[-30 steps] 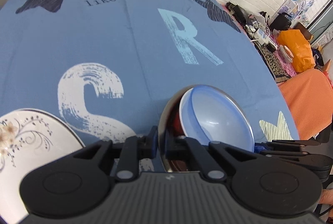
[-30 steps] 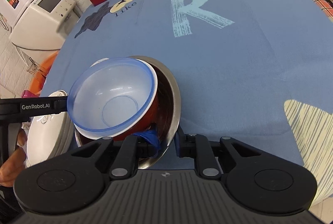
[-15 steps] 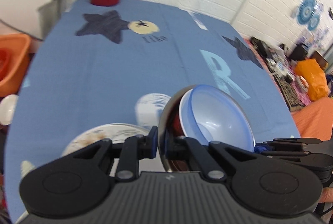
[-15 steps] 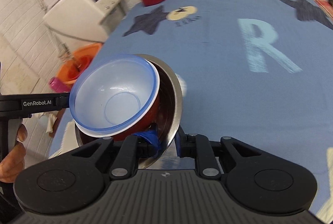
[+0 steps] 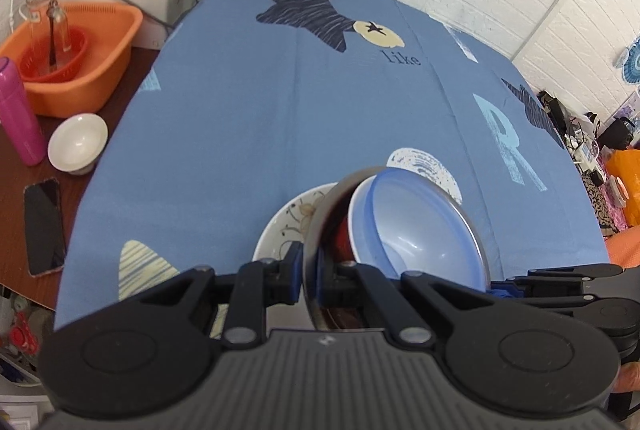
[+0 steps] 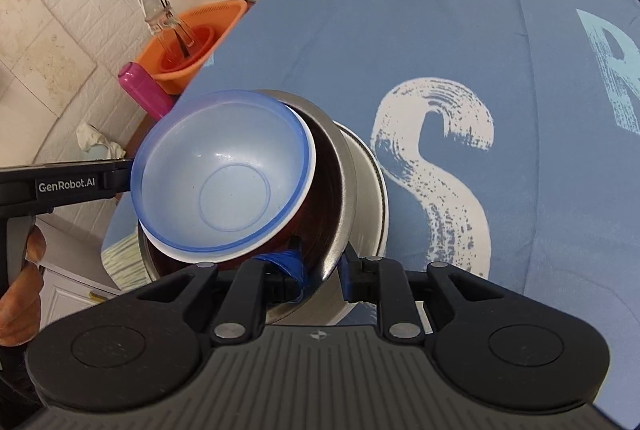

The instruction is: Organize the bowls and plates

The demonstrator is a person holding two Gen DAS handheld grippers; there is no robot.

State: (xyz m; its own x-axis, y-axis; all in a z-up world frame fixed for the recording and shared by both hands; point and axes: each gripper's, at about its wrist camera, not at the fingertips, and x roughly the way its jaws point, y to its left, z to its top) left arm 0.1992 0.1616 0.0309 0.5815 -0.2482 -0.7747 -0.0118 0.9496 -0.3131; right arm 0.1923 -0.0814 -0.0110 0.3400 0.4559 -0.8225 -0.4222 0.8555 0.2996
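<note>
White brick walls back a counter (image 5: 280, 150) spread with a blue cloth printed with letters and stars. Both grippers hold one steel bowl (image 6: 344, 190) by opposite rim edges: the left gripper (image 5: 308, 272) has its jaws clamped on the rim, and the right gripper (image 6: 322, 270) pinches the other side likewise. Nested in the steel bowl sit a red bowl (image 5: 344, 240) and, topmost, a pale blue bowl (image 6: 224, 174), tilted. The stack is above a white floral plate (image 5: 286, 226) on the cloth. Off the counter's left edge stand an orange basin (image 5: 80, 70), a small white bowl (image 5: 78, 142) and a pink bottle (image 5: 18, 114)
</note>
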